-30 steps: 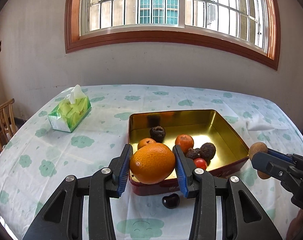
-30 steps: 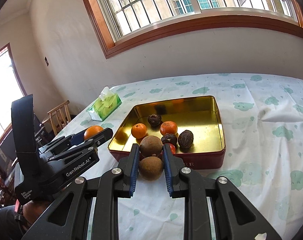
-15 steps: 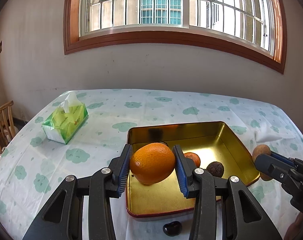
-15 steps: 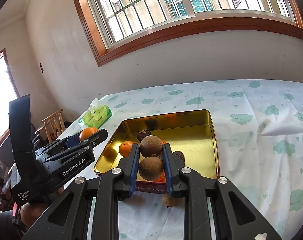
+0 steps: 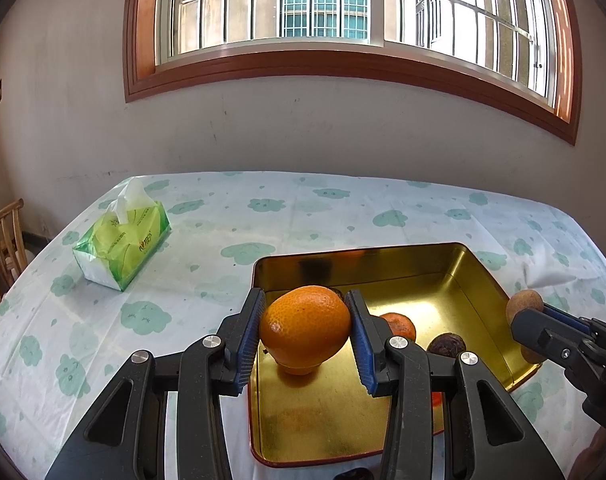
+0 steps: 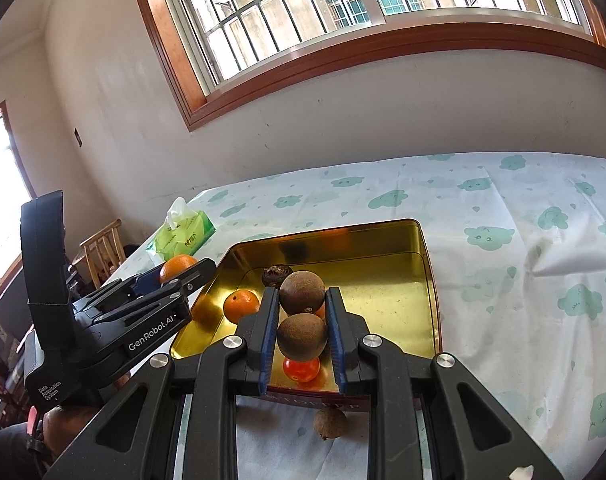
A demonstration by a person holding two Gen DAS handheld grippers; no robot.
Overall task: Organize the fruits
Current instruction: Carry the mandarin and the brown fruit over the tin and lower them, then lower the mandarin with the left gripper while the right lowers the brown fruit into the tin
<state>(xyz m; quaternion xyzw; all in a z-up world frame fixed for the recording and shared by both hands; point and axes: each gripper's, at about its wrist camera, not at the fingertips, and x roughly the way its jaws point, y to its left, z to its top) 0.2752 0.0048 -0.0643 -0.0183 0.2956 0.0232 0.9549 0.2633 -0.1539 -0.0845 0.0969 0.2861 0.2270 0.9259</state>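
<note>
Orange — gripped in your left gripper above the gold tin; your right gripper clamps two brown fruits over it. Next — lower, then release inside.

Both held fruits now over tin

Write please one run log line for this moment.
left tongs: shut on orange | right tongs: shut on two brown fruits | both over gold tin
</note>
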